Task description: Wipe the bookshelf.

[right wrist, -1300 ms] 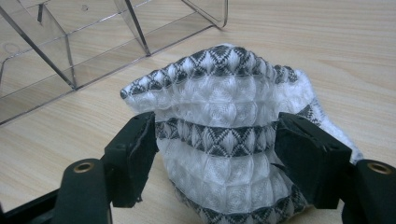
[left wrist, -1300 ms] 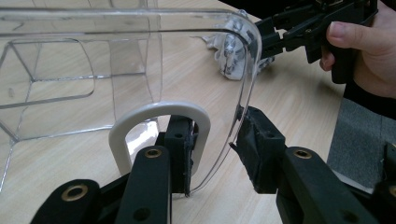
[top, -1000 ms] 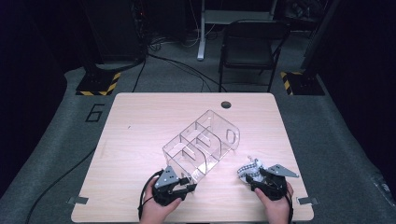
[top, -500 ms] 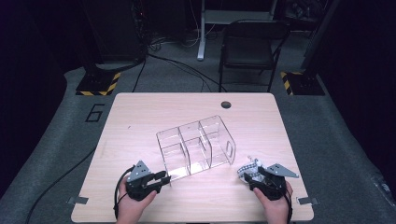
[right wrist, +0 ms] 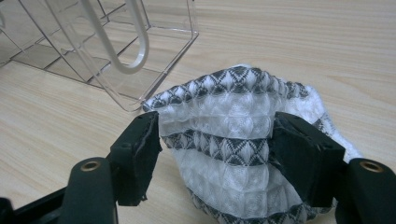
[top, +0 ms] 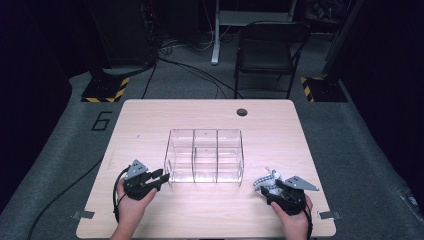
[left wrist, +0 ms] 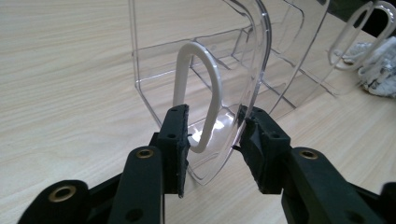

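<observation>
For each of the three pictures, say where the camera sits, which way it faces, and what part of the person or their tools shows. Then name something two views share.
High view: above the person's side of the table, looking forward and down; both hands, the left gripper and right gripper show.
Left gripper view: rides on the left gripper, facing the clear organizer; its black jaws straddle an end wall.
Right gripper view: rides on the right gripper, facing the cloth between its jaws.
Shared: all three show the organizer and cloth.
</observation>
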